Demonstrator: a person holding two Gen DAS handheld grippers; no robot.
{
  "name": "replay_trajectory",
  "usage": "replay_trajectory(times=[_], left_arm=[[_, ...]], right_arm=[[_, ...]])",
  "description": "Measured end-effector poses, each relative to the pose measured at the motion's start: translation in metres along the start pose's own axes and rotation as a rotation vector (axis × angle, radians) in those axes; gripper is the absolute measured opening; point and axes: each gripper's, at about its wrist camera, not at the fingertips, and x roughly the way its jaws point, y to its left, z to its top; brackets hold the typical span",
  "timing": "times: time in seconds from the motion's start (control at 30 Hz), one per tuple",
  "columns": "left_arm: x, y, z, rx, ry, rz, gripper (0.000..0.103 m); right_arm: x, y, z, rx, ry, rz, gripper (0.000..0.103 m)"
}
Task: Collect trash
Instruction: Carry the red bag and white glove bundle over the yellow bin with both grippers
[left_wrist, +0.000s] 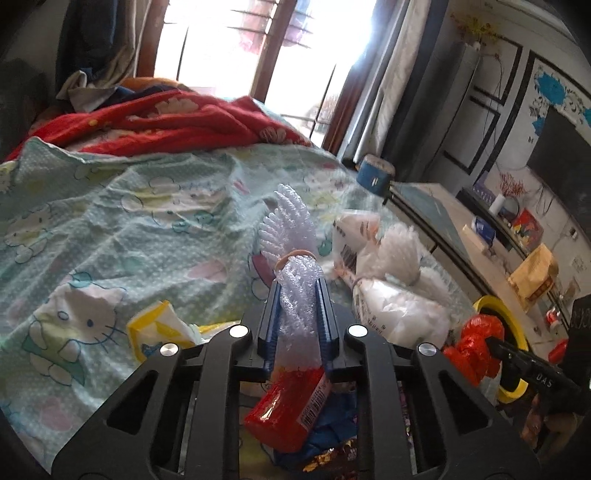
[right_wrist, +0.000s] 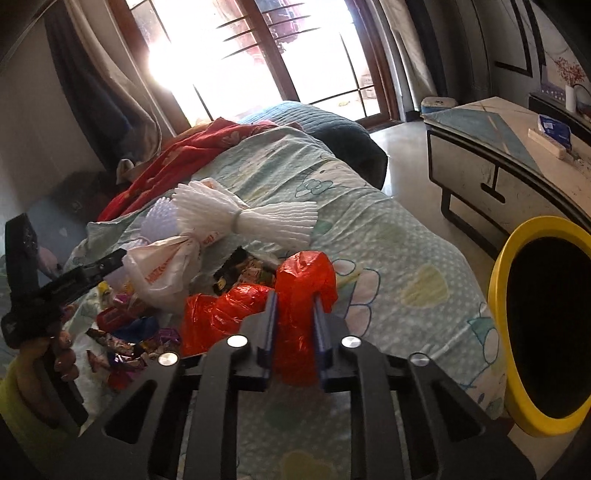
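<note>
In the left wrist view my left gripper (left_wrist: 297, 284) is shut on a pale lavender foam net (left_wrist: 288, 229) bound with a rubber band, lifted over a red snack wrapper (left_wrist: 288, 406). My right gripper (right_wrist: 295, 295) is shut on a crumpled red plastic bag (right_wrist: 306, 273) just above the bed. Both lie in a trash pile with a white foam net (right_wrist: 243, 218), a knotted white plastic bag (right_wrist: 166, 266) and several candy wrappers (right_wrist: 125, 347). A yellow-rimmed black bin (right_wrist: 502, 280) stands at the bed's right edge, close to the right gripper.
The pile lies on a bed with a cartoon-cat sheet (left_wrist: 110, 221) and a red blanket (left_wrist: 166, 122) behind. A yellow tissue pack (left_wrist: 159, 328) lies left of the left gripper. A low cabinet (right_wrist: 480, 147) stands across the floor on the right. A hand (right_wrist: 55, 354) holds the left gripper.
</note>
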Motion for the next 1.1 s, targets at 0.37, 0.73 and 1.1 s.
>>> replay_trajectory(times=[0.37, 0.73, 1.1], left_arm=[[-0.048, -0.027, 0.018, 0.036, -0.121, -0.087, 0.011], [-0.048, -0.096, 0.005, 0.136, -0.095, -0.214, 0.011], [-0.038, -0.141, -0.008, 0.207, -0.059, -0.282, 0.011]], right_arm=[[-0.048, -0.005, 0.011, -0.011, -0.093, -0.036, 0.013], [-0.095, -0.043, 0.023, 0.054, -0.204, -0.123, 0.013], [-0.134, -0.076, 0.026, 0.117, -0.285, -0.198, 0.013]])
